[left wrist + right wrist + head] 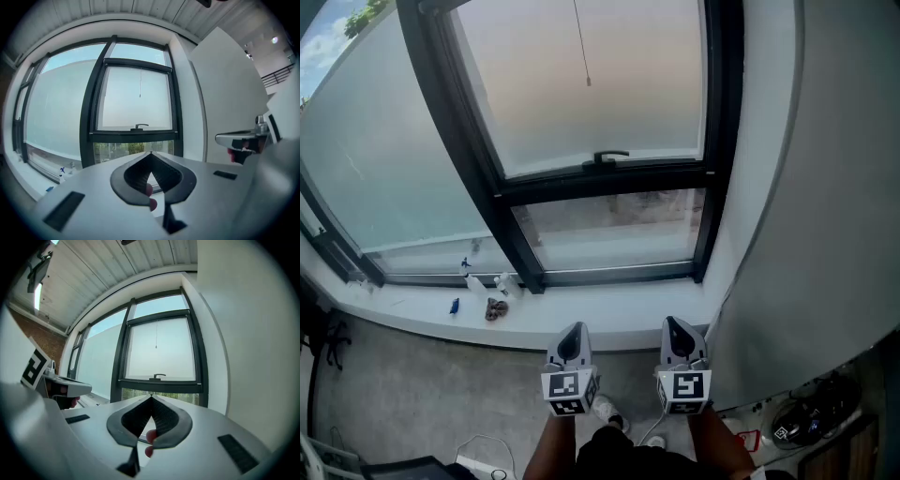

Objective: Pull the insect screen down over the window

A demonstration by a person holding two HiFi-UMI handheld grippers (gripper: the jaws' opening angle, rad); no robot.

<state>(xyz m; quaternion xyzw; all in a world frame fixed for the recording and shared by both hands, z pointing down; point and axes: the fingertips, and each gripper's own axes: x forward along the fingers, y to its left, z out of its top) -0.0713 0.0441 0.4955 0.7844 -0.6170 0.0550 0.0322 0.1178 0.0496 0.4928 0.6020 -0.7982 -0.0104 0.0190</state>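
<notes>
A black-framed window fills the wall ahead. A thin pull cord hangs before its hazy upper pane and ends in a small bead. The cord also shows in the left gripper view and the right gripper view. A black handle sits on the sash's lower bar. My left gripper and right gripper are held side by side, low, below the sill and well short of the window. Both are shut and hold nothing: left tips, right tips.
The white sill carries small spray bottles, a blue item and a brown lump at its left. A white wall juts out on the right. Cables lie on the grey floor.
</notes>
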